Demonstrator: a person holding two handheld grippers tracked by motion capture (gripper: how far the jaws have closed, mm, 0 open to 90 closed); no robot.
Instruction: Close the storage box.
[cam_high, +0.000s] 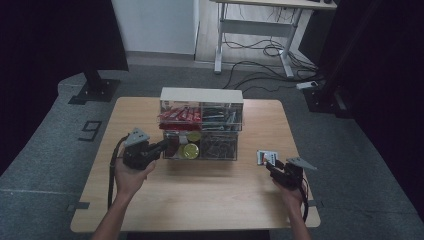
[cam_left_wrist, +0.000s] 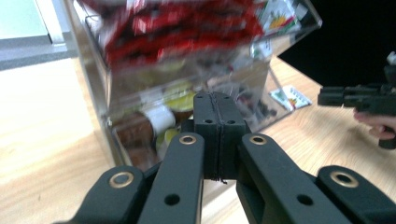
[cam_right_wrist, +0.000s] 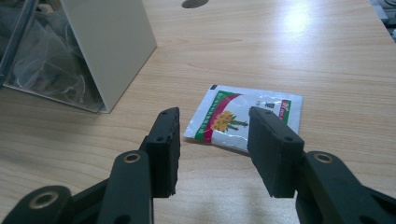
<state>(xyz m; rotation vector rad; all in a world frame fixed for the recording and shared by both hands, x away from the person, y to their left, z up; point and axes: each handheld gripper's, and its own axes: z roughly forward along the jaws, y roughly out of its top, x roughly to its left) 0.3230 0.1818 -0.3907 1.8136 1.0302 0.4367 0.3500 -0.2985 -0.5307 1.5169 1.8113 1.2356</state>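
A clear acrylic organiser (cam_high: 202, 125) stands at mid table, with red packets (cam_high: 180, 114) in its upper tier and yellow-lidded jars (cam_high: 190, 150) in the lower left bin. My left gripper (cam_high: 162, 146) is shut with nothing between its jaws, tips right at the organiser's lower left front (cam_left_wrist: 140, 135). A small white sachet (cam_high: 265, 157) with a flower print lies flat on the wood to the right (cam_right_wrist: 245, 117). My right gripper (cam_high: 272, 166) hovers just short of the sachet, open, its pads (cam_right_wrist: 169, 144) apart and holding nothing (cam_right_wrist: 219, 149).
The organiser's cream side wall (cam_right_wrist: 109, 44) rises left of the sachet. Bare wood spreads along the table's near edge (cam_high: 200, 200). Beyond the table stand a dark stand base (cam_high: 95, 90) and a desk frame with cables on the floor (cam_high: 260, 50).
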